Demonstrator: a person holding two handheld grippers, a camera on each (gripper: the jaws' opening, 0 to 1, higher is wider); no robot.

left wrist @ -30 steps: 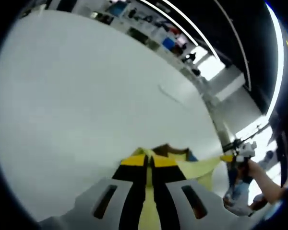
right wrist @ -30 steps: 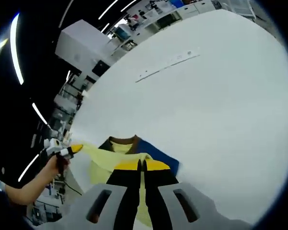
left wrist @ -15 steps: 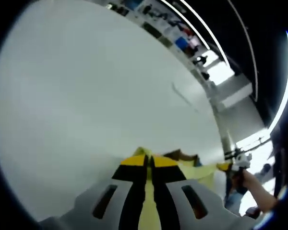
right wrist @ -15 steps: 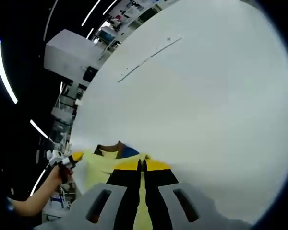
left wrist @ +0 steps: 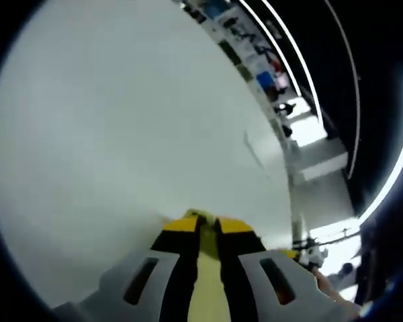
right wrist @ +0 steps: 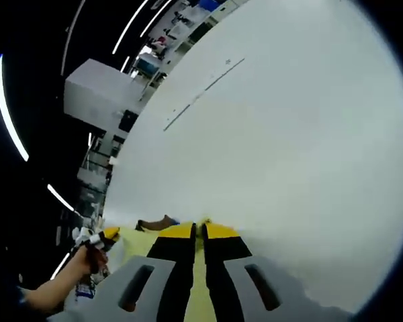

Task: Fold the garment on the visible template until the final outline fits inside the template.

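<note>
Both hand-held grippers, left (left wrist: 207,227) and right (right wrist: 199,231), pinch the yellow garment (right wrist: 196,295); wide bare white desk (right wrist: 282,127) lies ahead.

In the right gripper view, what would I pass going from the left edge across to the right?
The person's hand holding the left gripper → the yellow garment → the right gripper clamped on that garment → the bare white table.
</note>
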